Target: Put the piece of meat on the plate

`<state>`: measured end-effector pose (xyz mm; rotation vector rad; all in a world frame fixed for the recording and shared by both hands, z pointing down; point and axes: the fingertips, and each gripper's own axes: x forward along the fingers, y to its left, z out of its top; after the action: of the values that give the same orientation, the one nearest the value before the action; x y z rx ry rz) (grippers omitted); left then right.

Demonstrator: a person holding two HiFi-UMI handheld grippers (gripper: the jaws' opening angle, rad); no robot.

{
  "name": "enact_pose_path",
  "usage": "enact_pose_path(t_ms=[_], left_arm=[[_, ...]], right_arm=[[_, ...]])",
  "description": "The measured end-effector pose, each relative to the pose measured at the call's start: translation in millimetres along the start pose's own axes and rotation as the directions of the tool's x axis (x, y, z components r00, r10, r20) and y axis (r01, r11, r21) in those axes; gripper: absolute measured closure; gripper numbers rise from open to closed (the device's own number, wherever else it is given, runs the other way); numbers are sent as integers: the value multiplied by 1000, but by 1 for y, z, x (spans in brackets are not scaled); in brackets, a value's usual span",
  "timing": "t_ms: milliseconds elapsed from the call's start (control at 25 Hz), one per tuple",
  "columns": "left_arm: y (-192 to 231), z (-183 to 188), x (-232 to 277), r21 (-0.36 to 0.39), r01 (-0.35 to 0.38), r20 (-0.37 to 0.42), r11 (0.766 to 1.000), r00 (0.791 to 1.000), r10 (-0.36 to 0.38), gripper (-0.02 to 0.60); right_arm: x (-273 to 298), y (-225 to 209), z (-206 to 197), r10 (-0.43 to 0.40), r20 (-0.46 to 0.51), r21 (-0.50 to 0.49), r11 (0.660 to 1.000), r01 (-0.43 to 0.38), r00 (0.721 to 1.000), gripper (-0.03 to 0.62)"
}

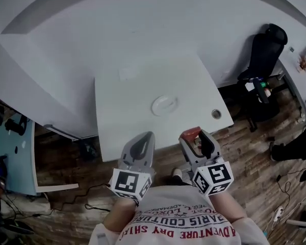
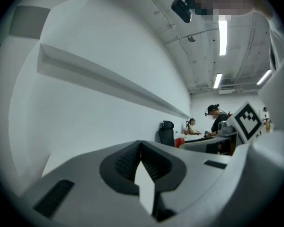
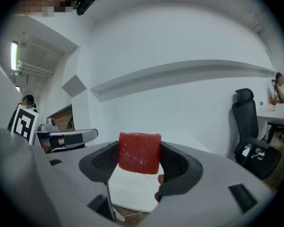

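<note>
Meat sits pinched in right gripper fingers, left gripper fingers pressed together, so carry it level over the plate.

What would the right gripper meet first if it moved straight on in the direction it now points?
Probably the white wall behind the table. The right gripper, shut on the piece of meat, points nearly level across the table top. Depth is unclear.

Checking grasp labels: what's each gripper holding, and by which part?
Right gripper pinches the meat by its two side faces; left gripper is shut, empty.
</note>
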<state>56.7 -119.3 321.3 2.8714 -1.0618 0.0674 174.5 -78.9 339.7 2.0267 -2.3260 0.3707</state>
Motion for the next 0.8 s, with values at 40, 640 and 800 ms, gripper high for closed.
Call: enact_pose_path(t_ms=[40,640,800], left_arm=[[1,2,13,-5,-26,3,1000,1000,26,575],[29,-30,111,-68,-217,-96,974,973,210,575],[49,-41,125,-89,-245,-112,965,966,235,575]], right_arm=[[7,-12,5,15,-3,-8,1000,-15,1000,319],[106,-95,-10,176,-154,-10,984,-180,972,319],[135,-97,-23,194,-201,-15,979,-201,960,319]])
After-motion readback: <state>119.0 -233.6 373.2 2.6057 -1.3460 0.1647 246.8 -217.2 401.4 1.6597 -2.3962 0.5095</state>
